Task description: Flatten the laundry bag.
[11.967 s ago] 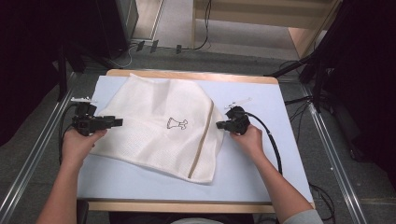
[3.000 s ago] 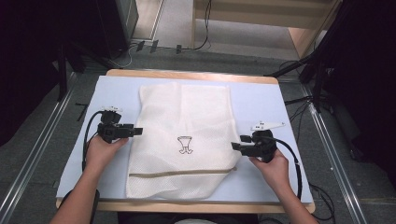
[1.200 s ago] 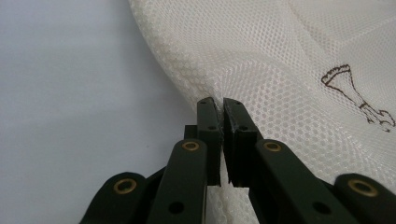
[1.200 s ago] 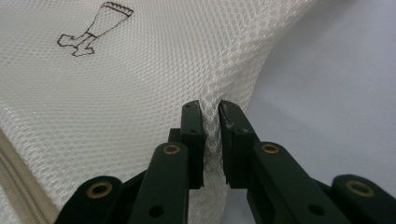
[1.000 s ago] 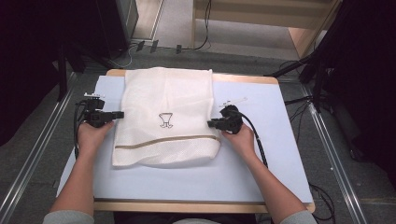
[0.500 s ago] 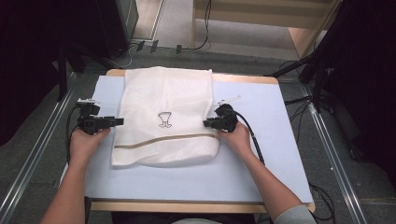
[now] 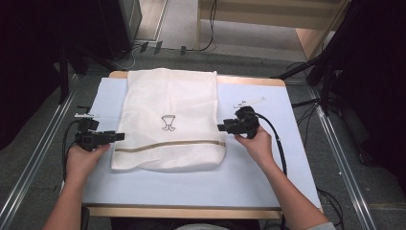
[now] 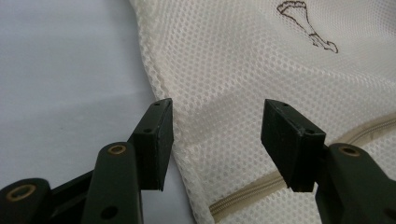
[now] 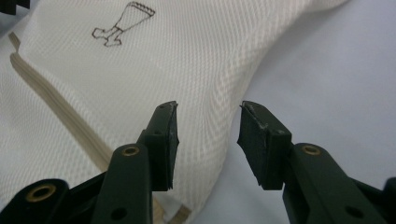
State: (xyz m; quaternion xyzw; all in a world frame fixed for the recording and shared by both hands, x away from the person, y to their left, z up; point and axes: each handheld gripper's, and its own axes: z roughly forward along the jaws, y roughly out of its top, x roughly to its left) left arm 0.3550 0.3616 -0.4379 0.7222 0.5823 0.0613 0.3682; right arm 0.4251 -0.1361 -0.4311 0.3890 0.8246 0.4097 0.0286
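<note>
A cream mesh laundry bag (image 7: 170,120) lies flat on the table, with a small dark line drawing (image 7: 168,122) at its middle and a beige zipper band (image 7: 170,145) near its front edge. My left gripper (image 7: 116,137) sits at the bag's left edge, open, its jaws apart over the mesh (image 8: 224,93) just above the zipper (image 8: 243,193). At the bag's right edge my right gripper (image 7: 221,128) is open too, jaws astride the mesh border (image 9: 219,84). Nothing is clamped in either.
The bag rests on a pale blue mat (image 7: 191,184) over a wooden table (image 7: 182,212). A small white tag (image 7: 249,101) lies behind the right gripper. Metal rails (image 7: 28,167) run along both sides, and cables (image 7: 277,143) trail from the grippers.
Twelve seconds ago the bag lay skewed; now it is squared and straight. In the last second both grippers slid slightly toward the front along the bag's sides and let go of the mesh.
</note>
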